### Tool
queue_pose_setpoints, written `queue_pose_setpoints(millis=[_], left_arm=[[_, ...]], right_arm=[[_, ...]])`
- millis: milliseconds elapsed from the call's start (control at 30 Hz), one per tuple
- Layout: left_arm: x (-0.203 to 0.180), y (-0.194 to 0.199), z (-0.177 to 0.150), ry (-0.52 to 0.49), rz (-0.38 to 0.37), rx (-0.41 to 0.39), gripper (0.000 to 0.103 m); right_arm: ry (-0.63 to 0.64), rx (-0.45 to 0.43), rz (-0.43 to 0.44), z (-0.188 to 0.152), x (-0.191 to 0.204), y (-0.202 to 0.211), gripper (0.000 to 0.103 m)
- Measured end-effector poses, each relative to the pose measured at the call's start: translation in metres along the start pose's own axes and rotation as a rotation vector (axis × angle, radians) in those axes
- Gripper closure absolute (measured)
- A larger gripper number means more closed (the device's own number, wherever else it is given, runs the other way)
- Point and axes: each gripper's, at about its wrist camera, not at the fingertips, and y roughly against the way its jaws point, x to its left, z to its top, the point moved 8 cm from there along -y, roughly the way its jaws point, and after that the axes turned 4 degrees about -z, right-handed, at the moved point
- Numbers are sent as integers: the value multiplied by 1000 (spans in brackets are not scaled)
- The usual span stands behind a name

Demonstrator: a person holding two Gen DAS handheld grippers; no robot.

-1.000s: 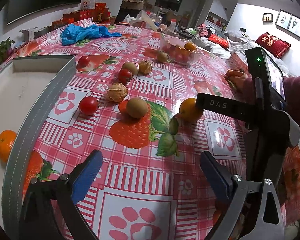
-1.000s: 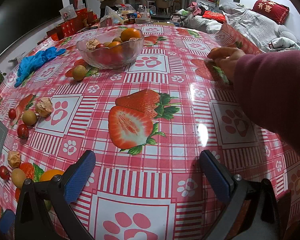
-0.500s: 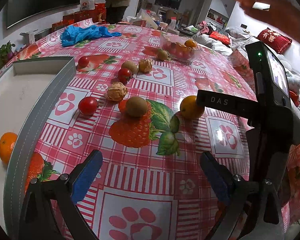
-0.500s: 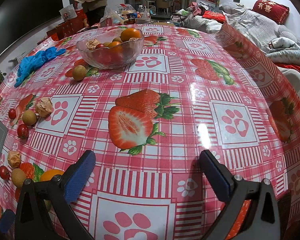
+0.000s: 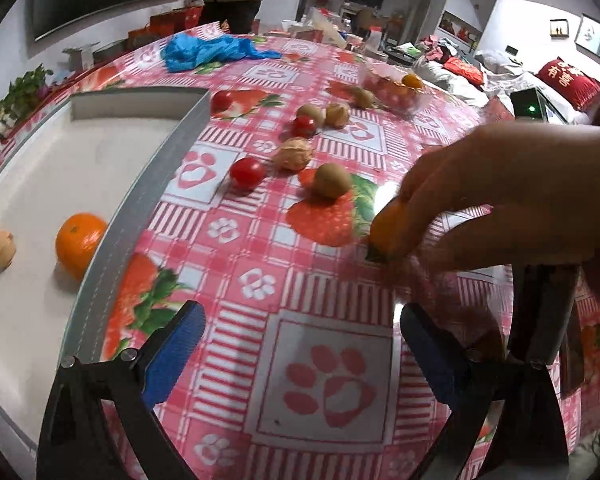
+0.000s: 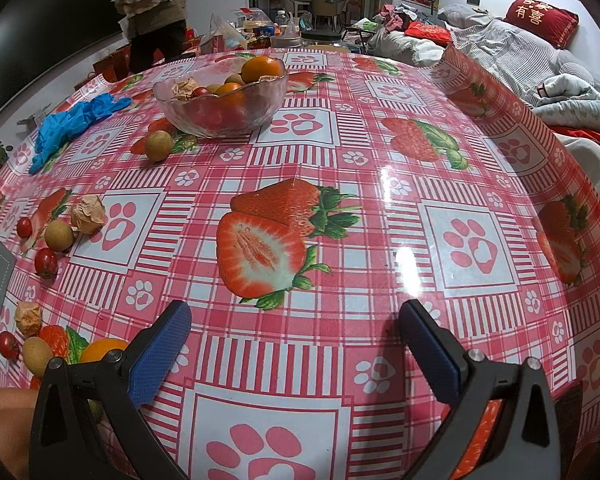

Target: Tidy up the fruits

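My left gripper (image 5: 300,332) is open and empty above the tablecloth. A bare hand (image 5: 512,196) holds an orange (image 5: 392,228) ahead of it. A white tray with a grey rim (image 5: 140,200) at left holds an orange (image 5: 80,240) and a walnut (image 5: 2,248). Loose tomatoes (image 5: 247,172), a kiwi (image 5: 332,180) and walnuts (image 5: 294,154) lie on the table. My right gripper (image 6: 296,332) is open and empty. A glass bowl (image 6: 220,114) of fruit stands far ahead of it.
A blue cloth (image 5: 208,52) lies at the far side of the table. A person (image 6: 156,12) stands beyond the table. A kiwi (image 6: 158,145) lies beside the bowl. The right gripper's body (image 5: 540,312) stands close to my left gripper's right finger.
The hand came down from above and took hold of the orange on the table. The left view has shifted toward the tray, now showing a walnut in it. The right gripper has not moved.
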Motion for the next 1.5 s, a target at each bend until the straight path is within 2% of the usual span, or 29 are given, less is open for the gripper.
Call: queue_pose_setpoints(millis=[133,467,733,867,1000,1133,1300,1400,1500], left_arm=[[1,6,0,14,-14,-22,5],[-9,12,-9,-29,-26,11,5],[9,40,-10,-6,10,-16,5],[17,39,-8,-2,24,-2,5],[9,28,-6,-67,32,18,5],[2,16,1,-149,44,15,5],[14,-4,7,-157,82,46,5],[24,-7,14,-172,139,28,5],[26,-12,18,-173,131,41,5]], right_arm=[[-2,0,5,0,0,0,0],[2,0,2,0,-2,2,0],[2,0,3,0,-2,1,0],[4,3,4,0,-1,2,0],[47,56,52,-3,-3,6,0],[-36,36,158,-9,-17,30,0],[67,-5,254,-18,-7,61,0],[149,11,257,-26,10,66,0],[210,39,274,-33,30,61,0]])
